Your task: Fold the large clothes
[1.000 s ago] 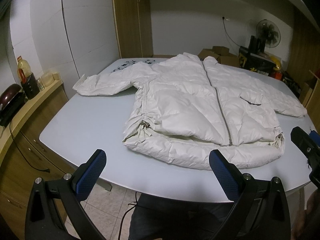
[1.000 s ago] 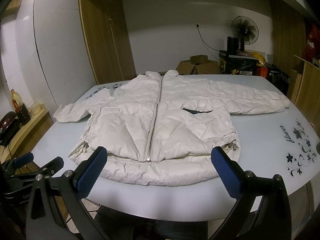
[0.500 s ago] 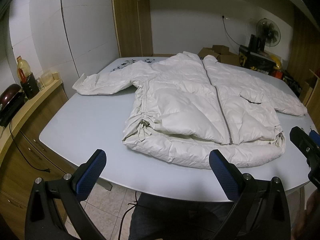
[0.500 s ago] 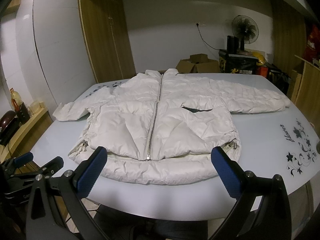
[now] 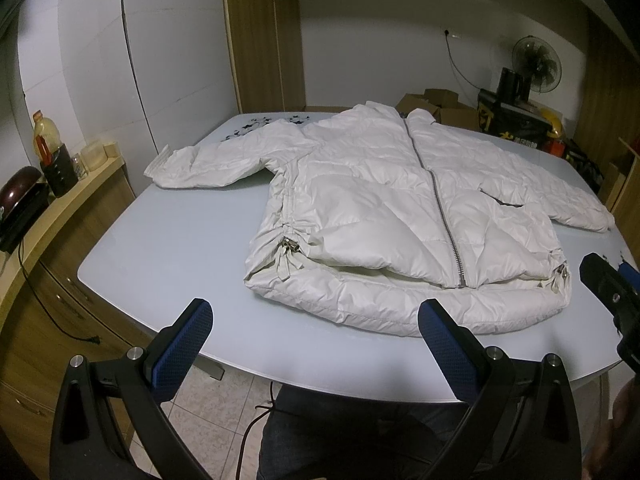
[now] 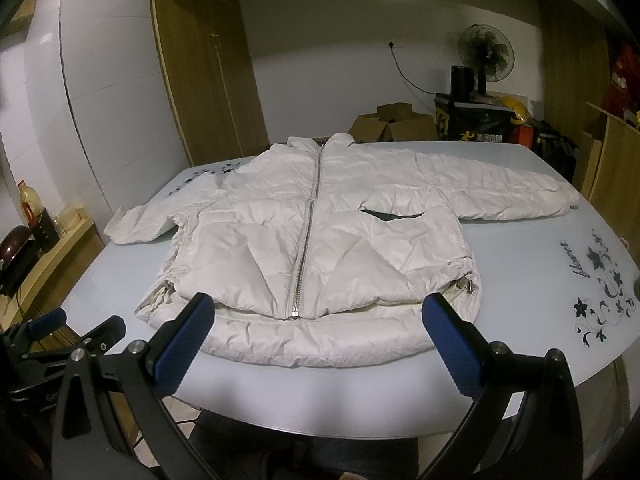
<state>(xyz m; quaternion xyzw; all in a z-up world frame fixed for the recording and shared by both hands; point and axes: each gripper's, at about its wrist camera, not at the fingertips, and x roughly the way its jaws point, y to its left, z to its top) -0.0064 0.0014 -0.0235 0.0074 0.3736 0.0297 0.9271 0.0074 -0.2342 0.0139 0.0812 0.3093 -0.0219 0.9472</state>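
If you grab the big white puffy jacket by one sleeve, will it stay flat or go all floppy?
Probably floppy: the white jacket is soft, wrinkled and quilted, so the rest would likely droop and drag. Its puffy filling suggests it is light for its size. The shiny fabric on the smooth table may slide easily.
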